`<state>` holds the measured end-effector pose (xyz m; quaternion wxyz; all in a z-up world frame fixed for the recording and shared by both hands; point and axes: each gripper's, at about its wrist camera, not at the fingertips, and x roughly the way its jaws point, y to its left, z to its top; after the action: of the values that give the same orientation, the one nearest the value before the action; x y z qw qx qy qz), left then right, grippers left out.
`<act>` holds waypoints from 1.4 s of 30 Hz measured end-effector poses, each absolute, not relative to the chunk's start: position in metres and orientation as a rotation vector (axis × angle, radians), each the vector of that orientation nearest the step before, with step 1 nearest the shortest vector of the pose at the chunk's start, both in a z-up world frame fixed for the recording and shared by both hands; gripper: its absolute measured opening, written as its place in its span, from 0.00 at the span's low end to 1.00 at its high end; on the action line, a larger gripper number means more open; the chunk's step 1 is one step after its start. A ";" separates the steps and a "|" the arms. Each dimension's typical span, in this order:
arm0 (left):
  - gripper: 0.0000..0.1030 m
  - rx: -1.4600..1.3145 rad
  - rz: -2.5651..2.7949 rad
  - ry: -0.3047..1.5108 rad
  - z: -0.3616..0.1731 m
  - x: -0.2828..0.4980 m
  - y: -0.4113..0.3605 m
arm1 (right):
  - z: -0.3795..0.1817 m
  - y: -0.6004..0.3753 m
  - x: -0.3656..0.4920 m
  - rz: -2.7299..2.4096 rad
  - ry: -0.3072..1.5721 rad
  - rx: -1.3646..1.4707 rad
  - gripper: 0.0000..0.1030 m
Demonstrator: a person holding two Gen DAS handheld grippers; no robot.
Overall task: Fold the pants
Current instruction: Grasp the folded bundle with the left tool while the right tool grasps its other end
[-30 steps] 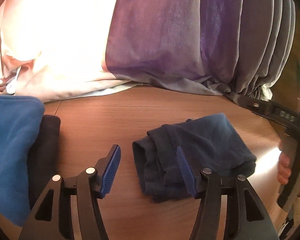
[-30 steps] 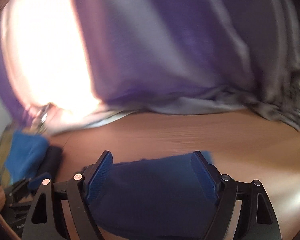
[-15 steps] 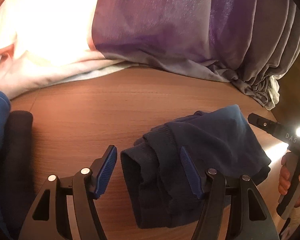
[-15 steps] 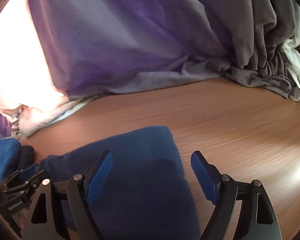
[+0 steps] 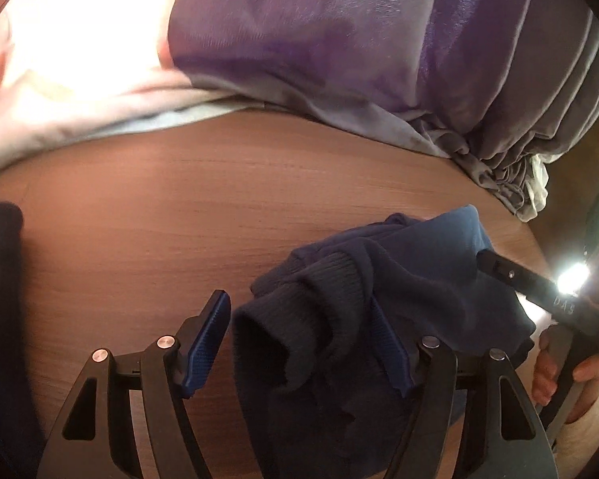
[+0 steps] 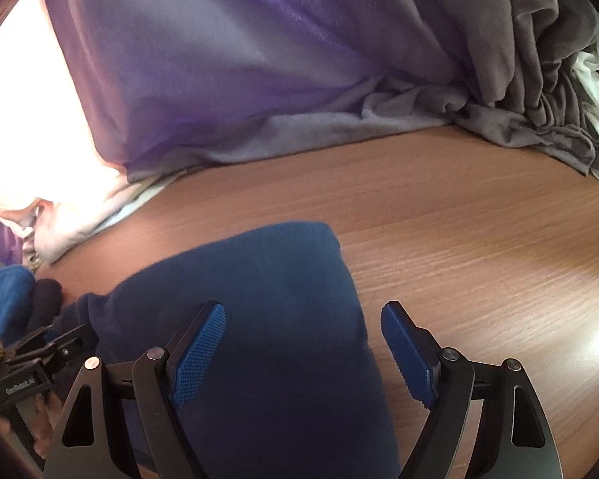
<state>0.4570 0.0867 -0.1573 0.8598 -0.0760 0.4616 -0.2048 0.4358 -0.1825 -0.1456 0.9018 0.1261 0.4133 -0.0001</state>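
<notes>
Dark blue pants (image 5: pixel 399 299) lie folded in a thick bundle on the wooden table (image 5: pixel 179 231), ribbed cuffs bunched at the near left end. My left gripper (image 5: pixel 299 339) is open, its jaws straddling that cuffed end. In the right wrist view the pants (image 6: pixel 259 299) fill the lower middle. My right gripper (image 6: pixel 303 351) is open and straddles the bundle's right edge. The right gripper's body also shows in the left wrist view (image 5: pixel 539 287).
A purple and grey curtain (image 5: pixel 379 60) drapes onto the table's far edge, with bright pale cloth (image 5: pixel 80 60) to its left. Dark folded clothing (image 5: pixel 0 279) lies at the left; in the right wrist view a blue folded garment (image 6: pixel 12 291) lies there too.
My left gripper has moved closer onto the pants' cuffed end, and the pile at the left has slid out of frame. My right gripper has shifted left over the bundle. Both stay open.
</notes>
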 end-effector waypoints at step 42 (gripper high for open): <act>0.35 -0.206 -0.431 0.854 -0.098 0.416 0.094 | -0.097 -0.182 0.398 0.033 0.741 0.246 0.16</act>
<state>0.4159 0.0942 -0.0977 0.8827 -0.0990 0.4102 -0.2070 0.3983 -0.1821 -0.0969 0.9247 0.1197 0.3611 0.0161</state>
